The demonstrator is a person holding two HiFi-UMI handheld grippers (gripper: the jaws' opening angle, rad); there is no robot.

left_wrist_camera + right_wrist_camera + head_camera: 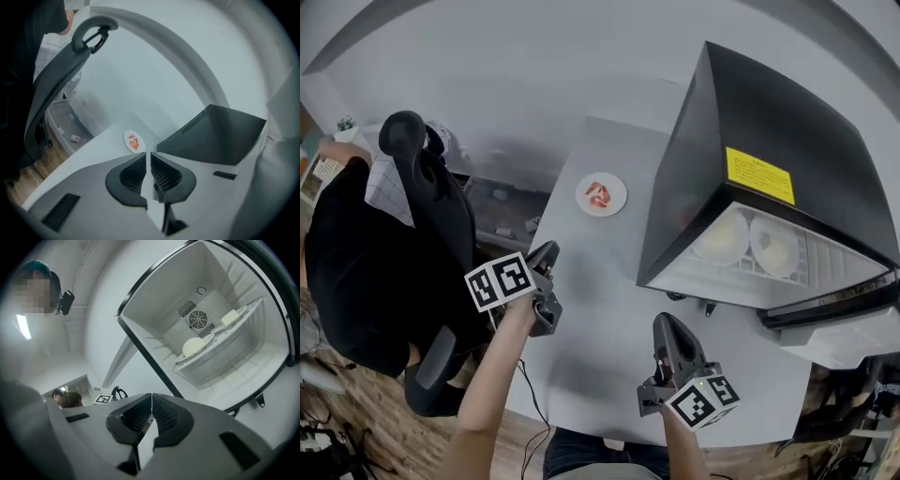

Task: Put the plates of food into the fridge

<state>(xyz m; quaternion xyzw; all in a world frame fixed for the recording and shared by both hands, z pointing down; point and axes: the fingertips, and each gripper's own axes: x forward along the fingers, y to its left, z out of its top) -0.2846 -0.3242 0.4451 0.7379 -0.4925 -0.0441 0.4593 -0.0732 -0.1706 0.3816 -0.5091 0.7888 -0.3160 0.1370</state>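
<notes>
Head view: a grey table [609, 328] carries a black mini fridge [769, 122] at its right side, door open toward the person. A dark office chair [431, 206] stands against the table's left edge.

Left gripper [546, 255]: over the table's left part, pointing toward the far side, jaws together with nothing between them. Right gripper [667, 326]: over the near middle of the table, aimed at the fridge opening, jaws likewise together and empty.

Inside the fridge, two pale plates [722, 236] sit side by side on the upper wire shelf, with room left below. One small white plate [601, 194] remains out on the table, to the left of the fridge and well apart from both grippers. It holds a few pieces of red food [598, 195] at its centre, with the rim bare all round.

Assessment: this plate looks light, stiff and shallow, probably smooth enough to slip in a pinch grip. The food lies loose, so any tilt would risk sliding it off. Recommended hold is the bare rim on the near side, clear of the food, with the plate kept level. The left gripper is the nearer one, and its jaws must open first.
</notes>
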